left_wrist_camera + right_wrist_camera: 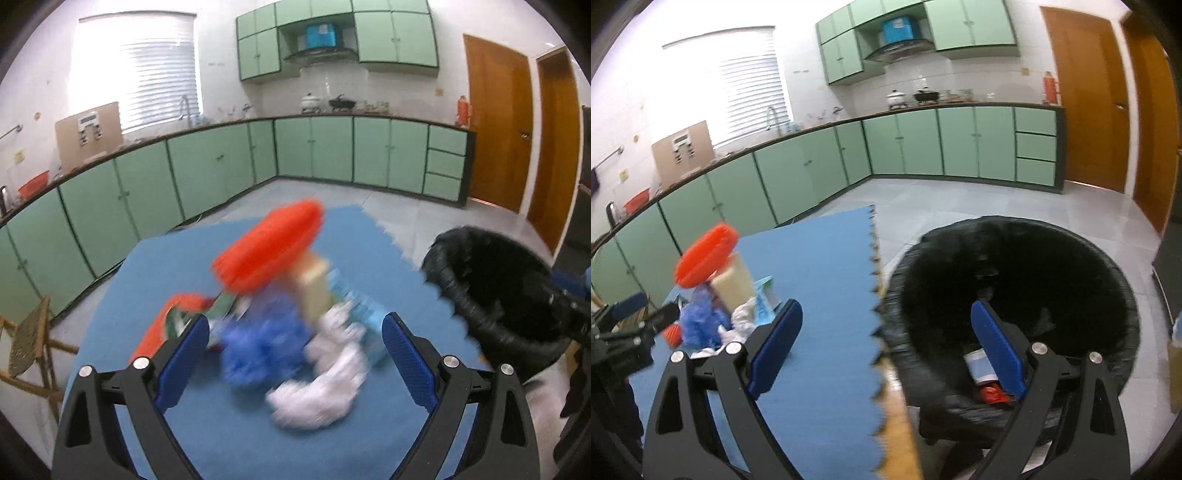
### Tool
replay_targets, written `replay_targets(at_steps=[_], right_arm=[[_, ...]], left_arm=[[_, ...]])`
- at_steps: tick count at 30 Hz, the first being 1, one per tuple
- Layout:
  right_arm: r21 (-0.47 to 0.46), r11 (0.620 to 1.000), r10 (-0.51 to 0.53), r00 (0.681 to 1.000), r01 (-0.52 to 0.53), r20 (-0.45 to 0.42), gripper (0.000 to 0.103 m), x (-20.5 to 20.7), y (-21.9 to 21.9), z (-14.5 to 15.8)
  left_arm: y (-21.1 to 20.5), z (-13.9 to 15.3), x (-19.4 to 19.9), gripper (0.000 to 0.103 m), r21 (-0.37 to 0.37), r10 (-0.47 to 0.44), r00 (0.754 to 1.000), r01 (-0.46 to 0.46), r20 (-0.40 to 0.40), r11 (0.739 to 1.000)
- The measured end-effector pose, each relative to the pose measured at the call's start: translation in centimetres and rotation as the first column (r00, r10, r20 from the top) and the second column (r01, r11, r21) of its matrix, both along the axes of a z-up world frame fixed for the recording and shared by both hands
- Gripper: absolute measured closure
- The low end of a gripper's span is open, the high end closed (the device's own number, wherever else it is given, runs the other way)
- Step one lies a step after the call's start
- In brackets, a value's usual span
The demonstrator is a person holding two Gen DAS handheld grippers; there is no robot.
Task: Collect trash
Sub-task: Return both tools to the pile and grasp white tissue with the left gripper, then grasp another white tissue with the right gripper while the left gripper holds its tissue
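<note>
Where the trash lies, it forms one blurred heap on the blue foam mat [155, 266] that covers the tabletop, directly ahead of the left hand-held gripper [295, 328]. Nearest that gripper's fingertips sit a crumpled blue plastic piece [258, 343] and a white crumpled tissue [325, 384]; the tissue lies between the two blue finger pads [404, 354] in the picture, yet neither pad touches it. Just beyond them stand a beige carton [314, 291], a light blue box [364, 306] to its right, and an orange ribbed item [269, 247] tilted on top of the pile. An orange-and-green wrapper [173, 317] lies beside the left pad. Motion blur hides finer detail. Left hand-held gripper: jaws spread wide, nothing held.

Right hand-held gripper [886, 332]: jaws likewise wide apart, nothing between them. It hangs over the toothed edge of the mat, with its right finger over the mouth of a bin lined with a black bag [1071, 243]. Inside the bin, low behind that finger, a blue-and-white item [977, 365] and a red scrap [991, 395] are visible. From this view the trash heap sits well off to the left of the right gripper, with the other gripper's dark body at the far left edge.

Beyond the tabletop: grey tiled floor [942, 206], green base cabinets [207, 166] along two walls, wooden doors [495, 122] to the right of the bin.
</note>
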State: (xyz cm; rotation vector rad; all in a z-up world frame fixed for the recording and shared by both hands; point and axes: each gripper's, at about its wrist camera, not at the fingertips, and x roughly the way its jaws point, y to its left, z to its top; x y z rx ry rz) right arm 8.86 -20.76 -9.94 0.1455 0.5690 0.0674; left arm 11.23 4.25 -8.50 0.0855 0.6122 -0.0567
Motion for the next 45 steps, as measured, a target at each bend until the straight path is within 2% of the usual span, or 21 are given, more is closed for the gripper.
replay_targets(at_steps=[5,9,16,19,20,21,22,24,27,34,38,45], right_arm=[[0.013,0.999,0.04,0.999,-0.039,-0.036,0.013,0.1,2.5,-1.5],[-0.026,0.997,0.076,0.996,-0.077,-0.052,0.017,0.0,4.2,-2.6],[-0.035,0.996,0.077,0.996,-0.078,-0.051,0.018,0.3,4.3,-2.9],[-0.039,0.996,0.077,0.995,-0.08,-0.06,0.018,0.4,4.4,-3.1],[-0.042,0.996,0.077,0.995,-0.08,-0.062,0.018,0.5,4.4,-3.1],[-0.044,0.996,0.078,0.995,-0.081,-0.063,0.018,0.5,4.5,-3.1],[-0.048,0.995,0.079,0.995,-0.082,-0.064,0.018,0.5,4.5,-3.1],[-0.053,0.995,0.081,0.995,-0.084,-0.063,0.018,0.5,4.6,-3.1],[-0.062,0.994,0.086,0.995,-0.089,-0.059,0.018,0.3,4.8,-3.0],[-0.068,0.992,0.107,0.993,-0.11,-0.046,0.018,0.3,5.6,-2.3],[-0.053,0.99,0.131,0.991,-0.132,-0.034,0.018,0.4,6.6,-1.6],[-0.047,0.978,0.201,0.979,-0.202,-0.021,0.02,1.5,10.0,-0.9]], left_arm=[[1.5,-2.8,-0.7,0.01,-0.01,0.028,0.998,-0.029,-0.057,1.0],[1.5,-4.6,-0.4,0.01,-0.007,0.028,0.996,-0.028,-0.081,1.0],[2.0,-7.1,0.4,0.012,-0.064,0.043,0.987,-0.054,-0.157,0.996],[1.7,-7.6,0.5,0.027,-0.101,0.016,0.983,-0.035,-0.185,0.994],[1.6,-7.6,0.4,0.038,-0.123,-0.01,0.981,-0.014,-0.192,0.992],[1.5,-7.6,0.5,0.049,-0.137,-0.028,0.981,0.001,-0.193,0.991],[1.4,-7.6,0.4,0.053,-0.155,-0.055,0.98,0.025,-0.194,0.988],[1.3,-7.5,0.2,0.066,-0.146,-0.062,0.981,0.035,-0.183,0.989],[1.6,-7.1,-0.3,0.075,-0.16,-0.071,0.982,0.042,-0.176,0.986],[2.3,-5.5,-1.4,0.079,-0.207,-0.08,0.984,0.046,-0.156,0.977],[3.4,-3.4,-2.3,0.079,-0.218,-0.066,0.991,0.04,-0.116,0.975],[6.5,-0.5,-3.8,0.079,-0.209,0.017,0.999,-0.025,-0.042,0.978]])
